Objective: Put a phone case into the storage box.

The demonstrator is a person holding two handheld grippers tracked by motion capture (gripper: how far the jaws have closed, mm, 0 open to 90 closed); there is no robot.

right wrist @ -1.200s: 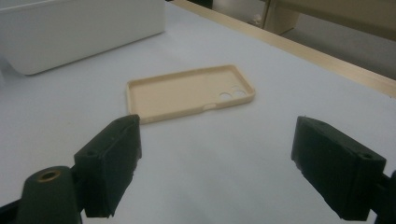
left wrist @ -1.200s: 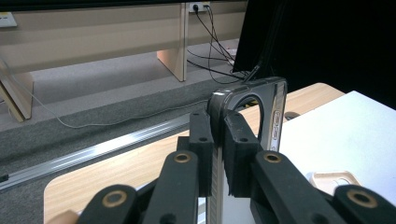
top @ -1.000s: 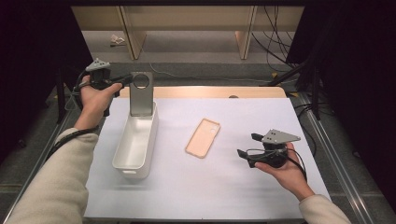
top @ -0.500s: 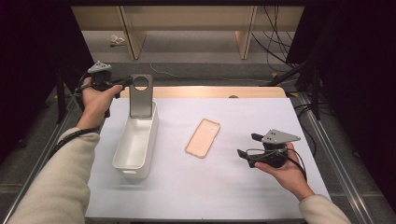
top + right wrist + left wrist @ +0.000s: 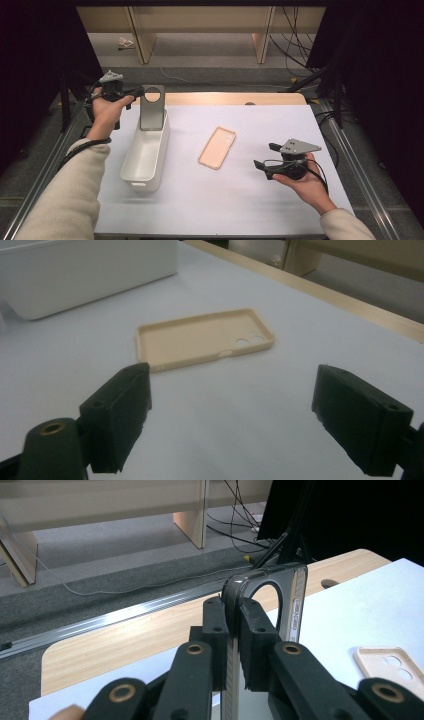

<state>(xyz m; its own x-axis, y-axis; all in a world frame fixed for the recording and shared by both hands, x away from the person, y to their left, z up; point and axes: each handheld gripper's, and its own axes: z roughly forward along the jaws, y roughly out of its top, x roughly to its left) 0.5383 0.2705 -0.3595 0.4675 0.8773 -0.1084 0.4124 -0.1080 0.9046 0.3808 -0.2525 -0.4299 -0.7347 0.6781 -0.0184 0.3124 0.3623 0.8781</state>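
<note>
Clearly the table (image 5: 260,210), covered in white, carries a white bin (image 5: 145,155) at its left and a peach phone case (image 5: 217,147) lying flat near the middle. Over the bin's far end, the left gripper (image 5: 134,93) is clenched on a grey phone case (image 5: 151,107), held upright by its camera-hole corner. Lowering it into the bin seems the step in hand. Near the peach case, the right gripper (image 5: 264,156) gapes, holding nothing; it probably grasps that case next.
</note>
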